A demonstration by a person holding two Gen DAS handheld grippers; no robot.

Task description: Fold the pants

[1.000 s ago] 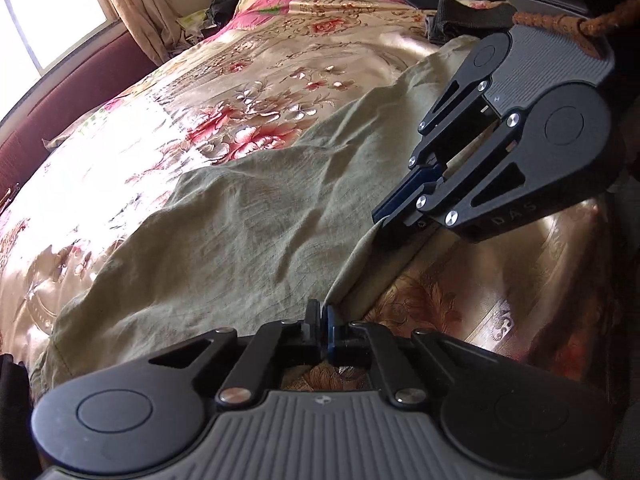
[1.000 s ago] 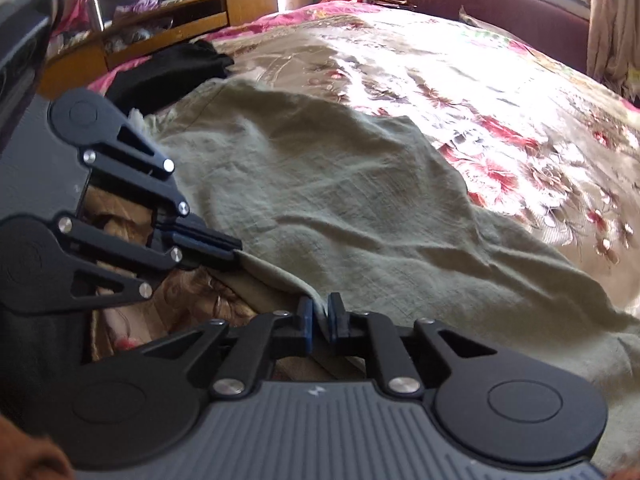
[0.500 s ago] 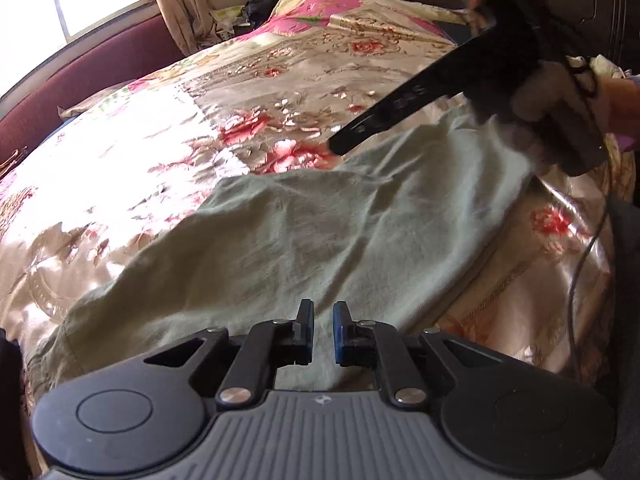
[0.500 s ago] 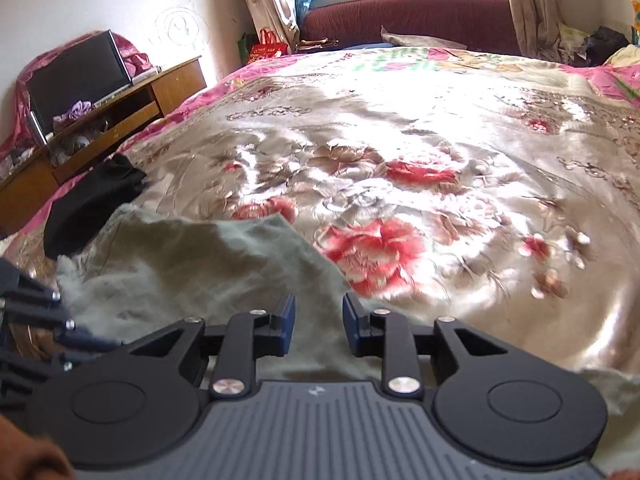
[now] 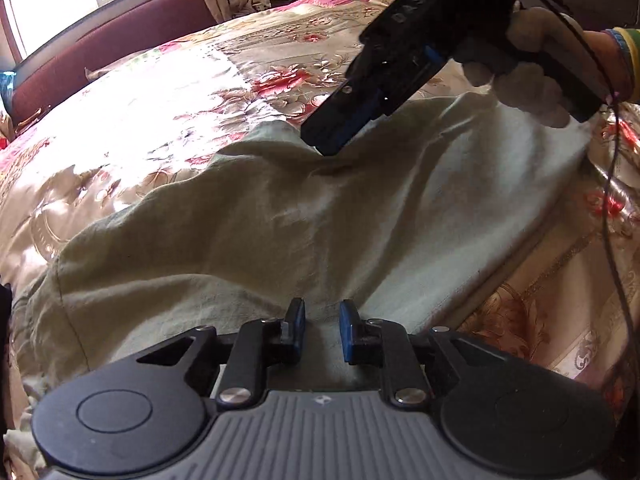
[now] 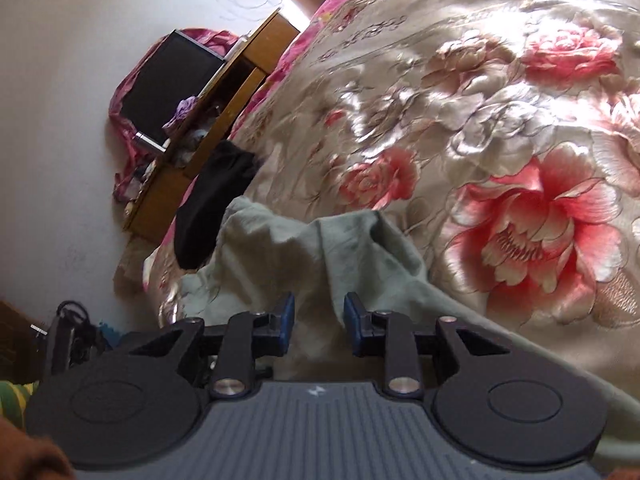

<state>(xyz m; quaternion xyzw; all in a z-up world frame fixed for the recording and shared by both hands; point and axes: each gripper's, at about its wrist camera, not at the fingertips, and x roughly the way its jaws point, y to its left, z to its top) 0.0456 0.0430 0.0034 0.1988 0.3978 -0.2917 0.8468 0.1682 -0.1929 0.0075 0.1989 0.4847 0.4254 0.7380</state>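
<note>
Ahead of my left gripper, its jaws opening with nothing pinched, one pair of green pants lies across the bedspread; my right gripper hovers beyond. Before the right gripper, parted and empty, the pants bunch beside one black cloth.

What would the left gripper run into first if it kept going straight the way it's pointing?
Most likely the green pants: the left gripper, its jaws opening with nothing pinched, points down at them. Depth is hard to judge.
</note>
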